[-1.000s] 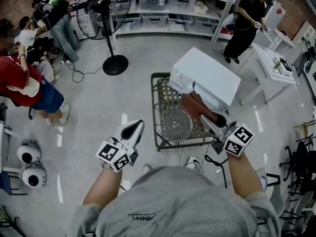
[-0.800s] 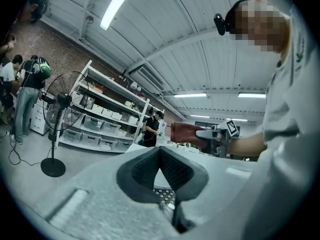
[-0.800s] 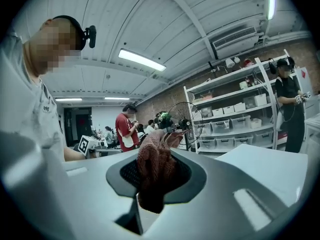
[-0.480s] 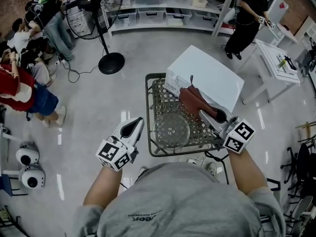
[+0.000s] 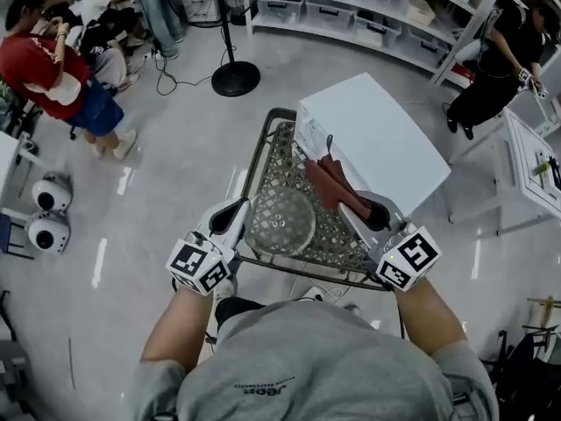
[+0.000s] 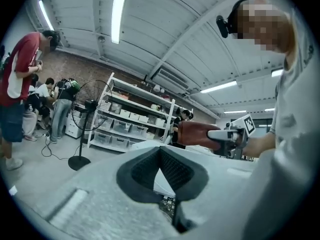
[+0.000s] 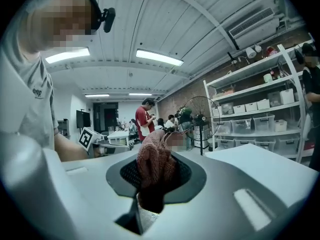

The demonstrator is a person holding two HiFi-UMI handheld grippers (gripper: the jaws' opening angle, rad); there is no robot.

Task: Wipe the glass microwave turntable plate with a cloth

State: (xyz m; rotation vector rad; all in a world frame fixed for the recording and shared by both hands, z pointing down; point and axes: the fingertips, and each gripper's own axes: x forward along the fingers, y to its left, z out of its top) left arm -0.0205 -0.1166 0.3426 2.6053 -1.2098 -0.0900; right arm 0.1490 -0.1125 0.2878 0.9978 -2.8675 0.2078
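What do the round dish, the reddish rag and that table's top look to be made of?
The dish: clear glass, probably; the lattice shows through it. The rag: soft matt knit fabric, ribbed and folded. The tabletop: open lattice, wicker or wire, I cannot tell; dark metal-looking frame.

The wire-mesh counter (image 5: pixel 331 240) carried a glass turntable plate (image 5: pixel 280 220) just right of the left gripper's (image 5: pixel 233 210) jaws, and a white microwave (image 5: pixel 377 143) beyond the right gripper's (image 5: pixel 352 212) jaws.

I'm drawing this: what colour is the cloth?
The cloth is reddish brown, clearest in the right gripper view.
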